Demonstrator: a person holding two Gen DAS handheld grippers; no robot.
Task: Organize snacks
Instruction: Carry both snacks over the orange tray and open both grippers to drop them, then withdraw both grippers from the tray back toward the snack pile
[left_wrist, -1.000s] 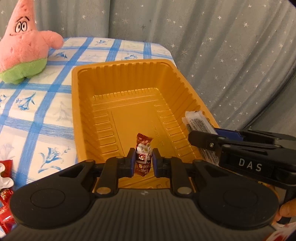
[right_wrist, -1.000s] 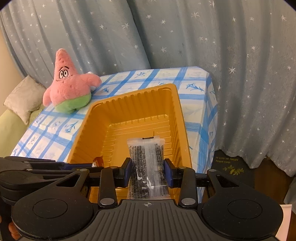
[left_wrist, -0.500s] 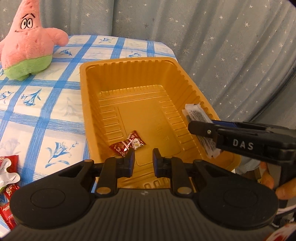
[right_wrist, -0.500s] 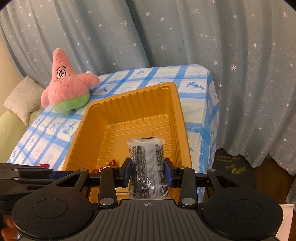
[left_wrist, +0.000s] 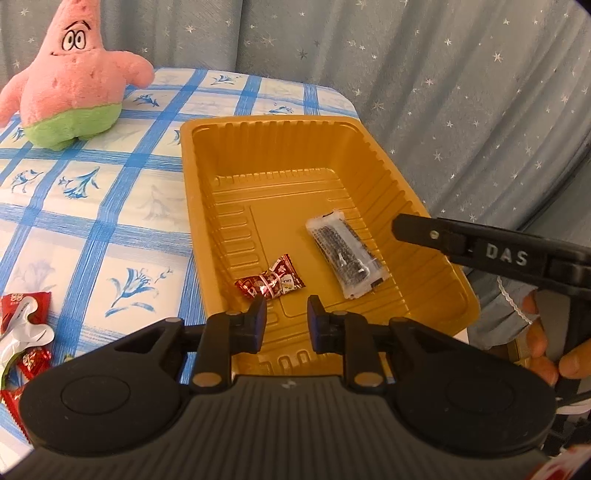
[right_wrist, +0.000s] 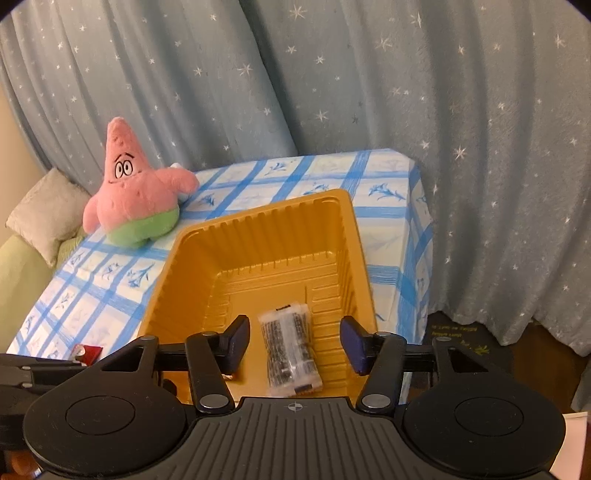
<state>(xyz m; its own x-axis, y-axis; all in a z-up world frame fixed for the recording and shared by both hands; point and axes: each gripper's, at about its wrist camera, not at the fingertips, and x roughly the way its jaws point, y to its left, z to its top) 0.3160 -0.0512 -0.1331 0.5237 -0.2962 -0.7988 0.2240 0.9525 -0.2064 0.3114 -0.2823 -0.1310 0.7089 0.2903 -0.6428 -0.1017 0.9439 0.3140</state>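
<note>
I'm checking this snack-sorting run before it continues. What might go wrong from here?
1. The orange plastic tray sits at the table's corner near the edge; a knock from the right gripper, whose jaws are opening just above it, might push it off.
2. Red snack packets lie at the cloth's near edge and may slide off.
3. The left gripper, jaws opening and empty, could snag the red candy wrapper nearby.
</note>
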